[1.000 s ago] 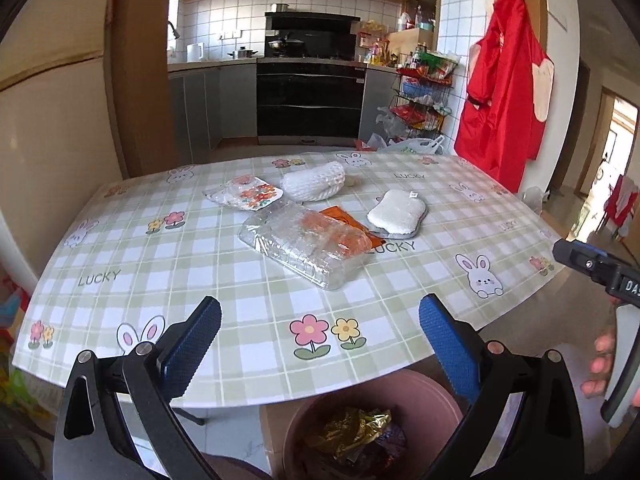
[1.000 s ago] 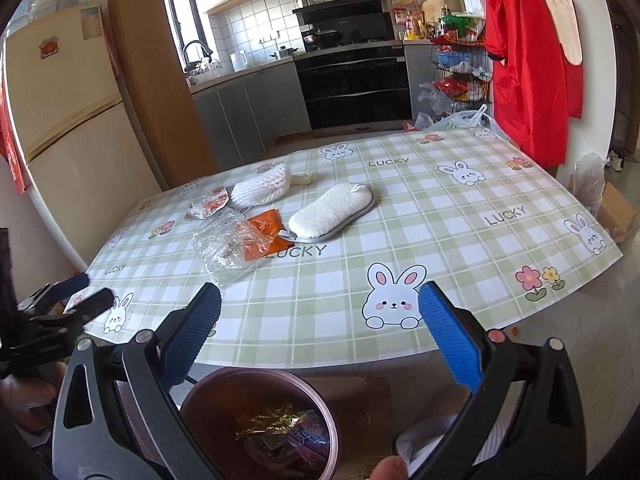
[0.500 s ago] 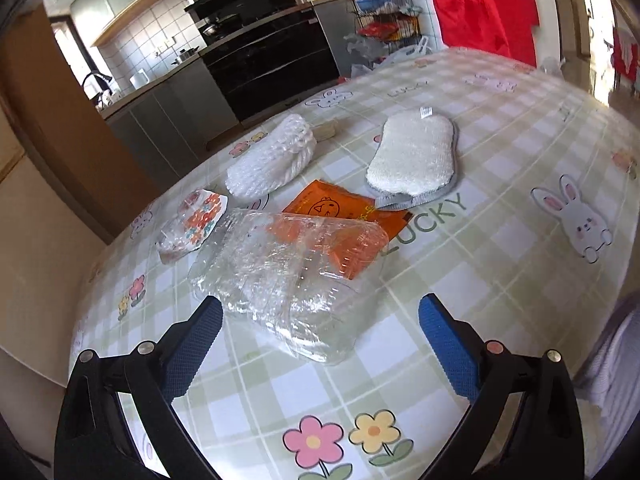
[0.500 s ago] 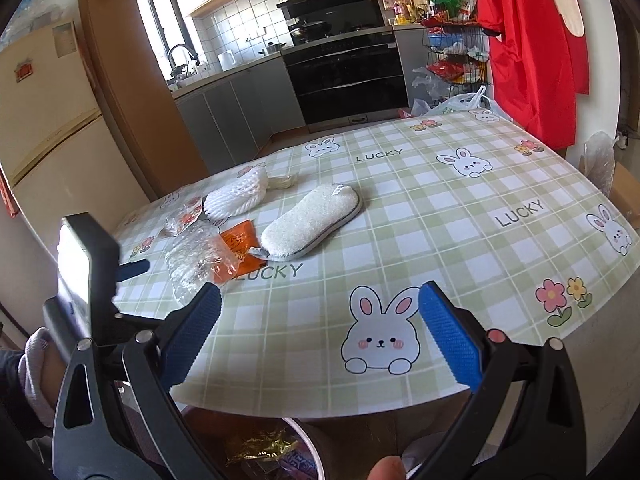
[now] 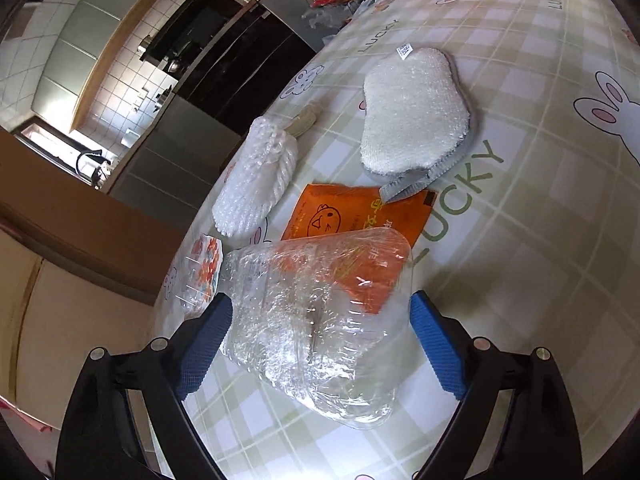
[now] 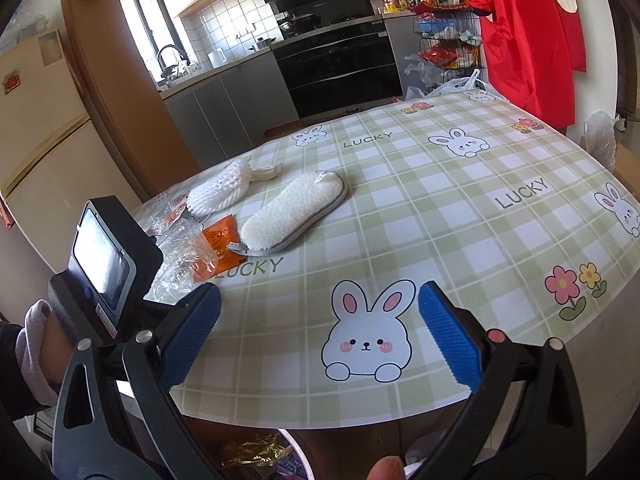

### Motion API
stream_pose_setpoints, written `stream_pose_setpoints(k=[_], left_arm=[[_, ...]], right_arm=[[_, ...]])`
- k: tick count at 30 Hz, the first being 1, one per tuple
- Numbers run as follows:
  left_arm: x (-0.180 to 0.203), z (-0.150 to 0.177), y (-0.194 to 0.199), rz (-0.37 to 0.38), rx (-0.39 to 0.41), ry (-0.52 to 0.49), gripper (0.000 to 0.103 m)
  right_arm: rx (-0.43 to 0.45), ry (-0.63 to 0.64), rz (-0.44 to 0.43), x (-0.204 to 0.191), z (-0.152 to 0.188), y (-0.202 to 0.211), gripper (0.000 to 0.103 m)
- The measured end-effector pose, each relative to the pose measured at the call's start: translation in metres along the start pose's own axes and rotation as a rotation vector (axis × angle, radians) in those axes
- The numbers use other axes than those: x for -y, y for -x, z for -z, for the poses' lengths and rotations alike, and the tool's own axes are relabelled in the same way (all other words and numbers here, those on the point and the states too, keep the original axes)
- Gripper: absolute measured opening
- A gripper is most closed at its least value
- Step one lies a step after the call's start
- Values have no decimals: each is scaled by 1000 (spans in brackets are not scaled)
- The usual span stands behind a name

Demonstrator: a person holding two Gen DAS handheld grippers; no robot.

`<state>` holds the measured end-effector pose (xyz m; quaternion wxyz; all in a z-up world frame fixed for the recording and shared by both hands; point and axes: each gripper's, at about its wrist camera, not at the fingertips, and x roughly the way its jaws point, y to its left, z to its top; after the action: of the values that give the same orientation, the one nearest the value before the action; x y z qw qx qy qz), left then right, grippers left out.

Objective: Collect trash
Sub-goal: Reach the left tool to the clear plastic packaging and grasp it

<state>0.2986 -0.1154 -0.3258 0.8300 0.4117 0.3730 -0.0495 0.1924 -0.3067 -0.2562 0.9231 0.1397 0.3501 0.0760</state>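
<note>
A crumpled clear plastic package [image 5: 316,320] lies on the checked table [image 6: 440,208], partly over an orange wrapper [image 5: 352,216]. My left gripper [image 5: 320,346] straddles the package; its jaws are closing, with the blue pads just at its sides and no squeeze showing. Beyond lie a white foam net [image 5: 256,184], a white scrub pad [image 5: 412,120] and a small flower-print wrapper [image 5: 202,268]. My right gripper [image 6: 320,336] hangs open over the table's front edge, above a rabbit print, with nothing between its pads.
A round bin [image 6: 299,453] holding foil wrappers stands under the table's front edge, below my right gripper. A gloved hand [image 6: 34,344] holds the left gripper's body, whose rear screen [image 6: 100,260] faces me. A red apron [image 6: 528,32] hangs at the right.
My left gripper swung from above the bin forward and down onto the table, rolling as it went, and now has the clear package between its jaws. My right gripper crept forward over the table edge.
</note>
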Motion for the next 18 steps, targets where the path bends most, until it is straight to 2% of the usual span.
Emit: stream_pose_setpoints(k=[5, 7, 8, 9, 10, 11, 18], left_arm=[[-1, -4, -5, -8, -2, 7, 88], [-3, -5, -7, 10, 0, 14, 85], [-3, -5, -5, 30, 0, 18, 75], [-3, -5, -5, 56, -5, 21, 55], [-2, -6, -8, 77, -23, 16, 43], [-1, -5, -7, 64, -21, 11, 39], [-32, 4, 25, 172, 83, 134, 38]], right_arm=[[-8, 1, 0, 2, 1, -1, 97], [-9, 2, -1, 1, 1, -1, 97], [-10, 1, -3, 0, 1, 0, 97], [-10, 1, -5, -1, 1, 0, 97], [-10, 2, -7, -2, 1, 1, 97], [-9, 5, -8, -4, 1, 2, 97], [-6, 10, -11, -7, -1, 5, 97]])
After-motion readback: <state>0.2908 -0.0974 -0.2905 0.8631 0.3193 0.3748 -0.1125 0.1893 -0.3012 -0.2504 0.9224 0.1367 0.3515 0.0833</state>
